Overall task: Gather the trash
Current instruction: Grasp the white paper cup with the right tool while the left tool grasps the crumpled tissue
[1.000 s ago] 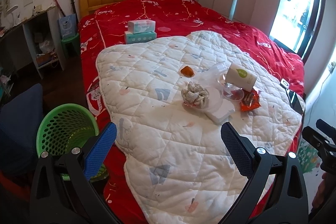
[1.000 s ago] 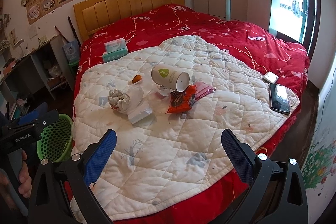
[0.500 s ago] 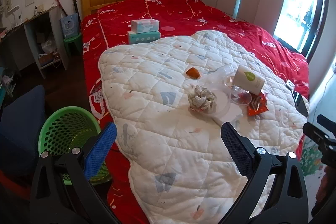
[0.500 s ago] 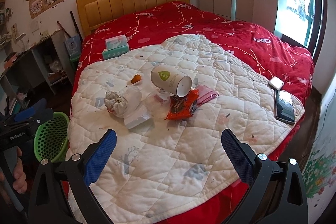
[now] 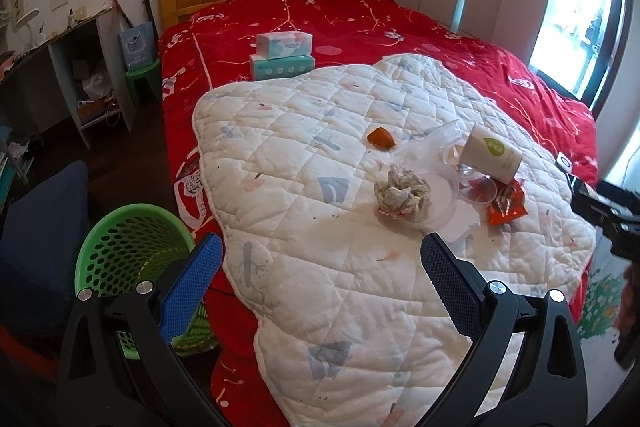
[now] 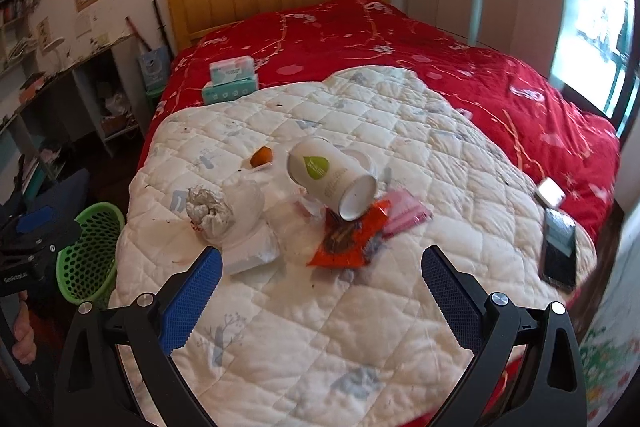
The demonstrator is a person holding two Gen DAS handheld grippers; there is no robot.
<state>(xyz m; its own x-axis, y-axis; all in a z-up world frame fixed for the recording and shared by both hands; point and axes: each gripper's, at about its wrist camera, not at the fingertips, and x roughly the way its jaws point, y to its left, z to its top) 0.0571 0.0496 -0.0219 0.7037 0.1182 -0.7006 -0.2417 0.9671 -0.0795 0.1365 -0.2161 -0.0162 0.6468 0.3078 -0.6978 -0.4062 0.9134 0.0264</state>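
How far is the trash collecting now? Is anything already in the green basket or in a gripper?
Nothing looks done yet. The green basket on the floor shows no trash in its visible part. Nothing is in hand: the left gripper and right gripper are both open. Left on the quilt: the crumpled paper, paper cup, orange wrapper and clear plastic pieces.

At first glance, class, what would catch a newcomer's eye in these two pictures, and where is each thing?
First, the heap of litter in the middle of the white quilt on the red bed: a tipped paper cup resting over an orange snack wrapper, with a crumpled paper ball to their left. Next, the green basket on the floor beside the bed. Both the left gripper and the right gripper hover open, holding nothing.
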